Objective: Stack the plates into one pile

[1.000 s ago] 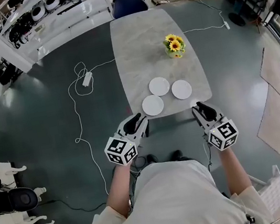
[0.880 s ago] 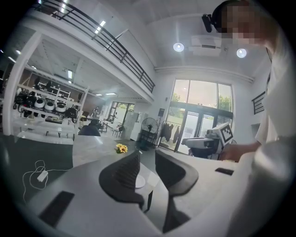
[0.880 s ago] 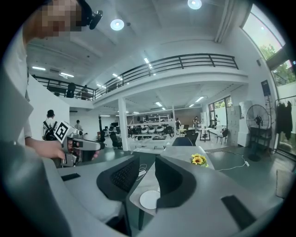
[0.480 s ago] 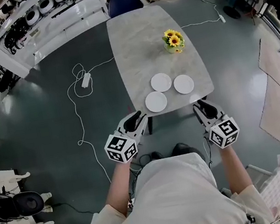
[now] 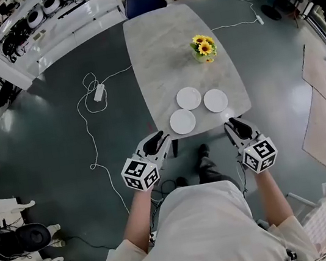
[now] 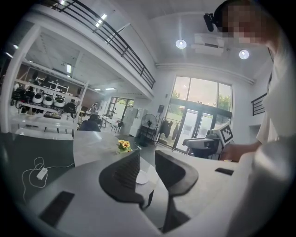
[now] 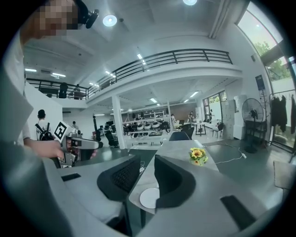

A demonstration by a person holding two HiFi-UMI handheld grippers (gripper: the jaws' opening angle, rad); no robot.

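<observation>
Three white plates lie apart near the grey table's (image 5: 155, 47) front edge: one at front left (image 5: 182, 121), one behind it (image 5: 188, 98), one to the right (image 5: 215, 100). My left gripper (image 5: 160, 137) hovers just short of the table's front left corner, open and holding nothing; in the left gripper view (image 6: 147, 158) a plate (image 6: 141, 177) shows beyond its jaws. My right gripper (image 5: 234, 125) hangs off the front right corner. Its jaws (image 7: 147, 161) have just been closing but stand open with nothing between them, and a plate (image 7: 150, 198) lies ahead of them.
A pot of sunflowers (image 5: 203, 49) stands mid-table on the right. A blue chair (image 5: 144, 2) sits at the table's far end. A white cable with a power strip (image 5: 98, 94) trails over the floor to the left. My foot (image 5: 202, 151) is under the table's front edge.
Both grippers have edged slightly forward and down toward the table's front edge. My foot has stepped forward beneath it. The plates have not moved.
</observation>
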